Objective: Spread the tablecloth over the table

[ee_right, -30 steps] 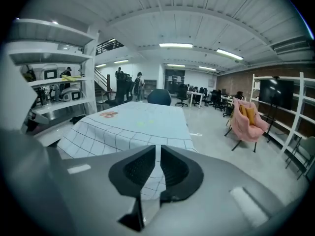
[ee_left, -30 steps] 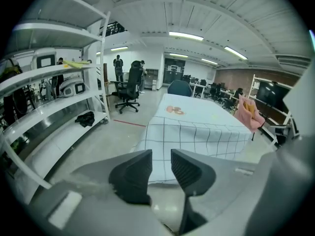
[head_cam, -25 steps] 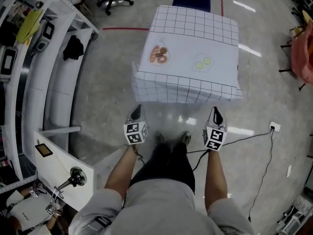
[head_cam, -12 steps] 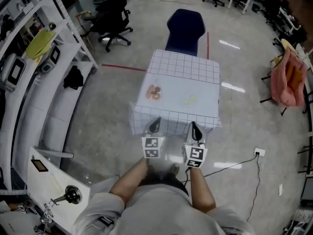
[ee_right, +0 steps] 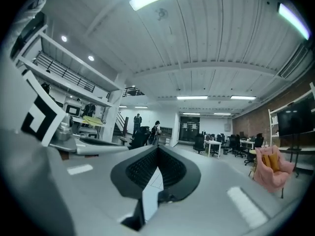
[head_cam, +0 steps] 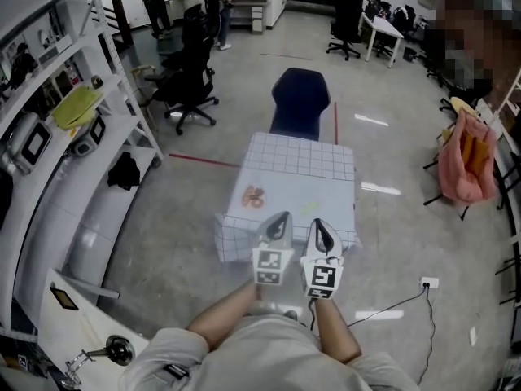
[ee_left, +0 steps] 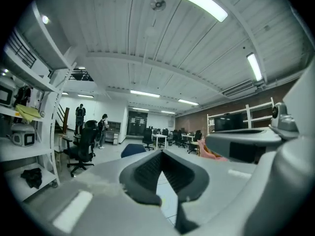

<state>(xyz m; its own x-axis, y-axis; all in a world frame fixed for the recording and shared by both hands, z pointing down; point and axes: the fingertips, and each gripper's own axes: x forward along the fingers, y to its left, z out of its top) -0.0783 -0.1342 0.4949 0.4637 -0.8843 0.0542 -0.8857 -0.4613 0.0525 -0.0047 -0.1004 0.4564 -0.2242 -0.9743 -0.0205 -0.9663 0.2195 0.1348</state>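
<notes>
Nearest the person, the left tool and the right tool are held side by side in front of the body. Each has its jaws pressed together with nothing pinched between them. Both gripper views look out level across the room, not down at the cloth. With both tools empty, nothing is pulling on the fabric at present.

Just past them, the tablecloth already lies over the tabletop, its checked border hanging down the near side and its printed centre flat on top. The job looks close to done. The weak spot is the near-left corner, which flares outward instead of dropping straight, so the overhang may be uneven. To fix it, a tool would have to pinch that hem. A tug from one side only would likely drag the whole cloth toward the near edge and bare the far edge.

On the floor to the near right, a cable runs from the person's feet toward a socket. A step to that side of the tabletop could snag it and jerk the person into the cloth.

Beyond the far edge stands a dark blue chair, close enough that cloth pushed that way might catch on it. The shelving on the left stands well apart and poses little risk.
</notes>
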